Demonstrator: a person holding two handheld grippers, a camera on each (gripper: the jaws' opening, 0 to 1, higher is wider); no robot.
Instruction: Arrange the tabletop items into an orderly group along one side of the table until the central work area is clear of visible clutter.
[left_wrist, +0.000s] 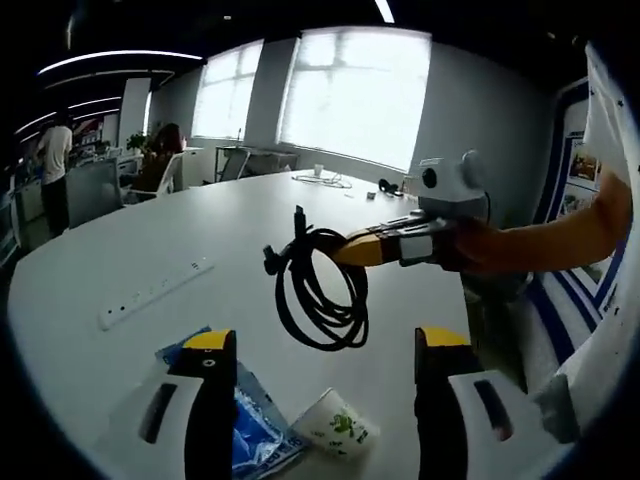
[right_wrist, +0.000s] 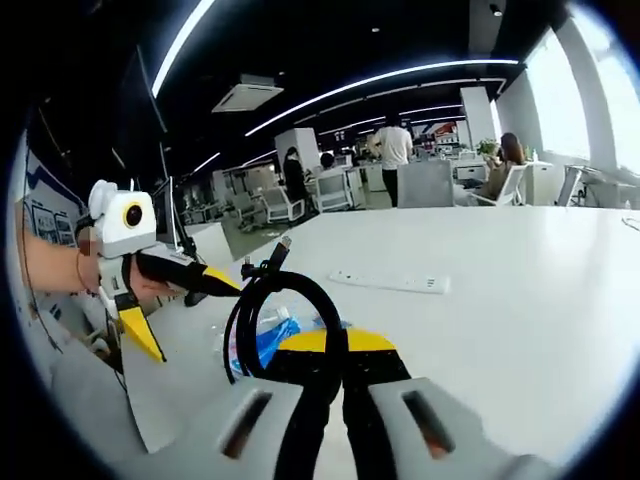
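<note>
Black and coiled, the cable (left_wrist: 318, 290) hangs above the white table (left_wrist: 120, 260), clamped in the jaws of the right gripper (left_wrist: 352, 250), which comes into the left gripper view from the right, ahead of that view's own jaws. The left gripper (left_wrist: 318, 345) has its jaws wide apart with nothing between them. Just beyond its left jaw lies a blue plastic packet (left_wrist: 255, 430), and between the jaws a paper cup (left_wrist: 335, 428) lies on its side. A white power strip (left_wrist: 155, 293) rests farther ahead to the left. In the right gripper view the coil loops up from the closed jaws.
</note>
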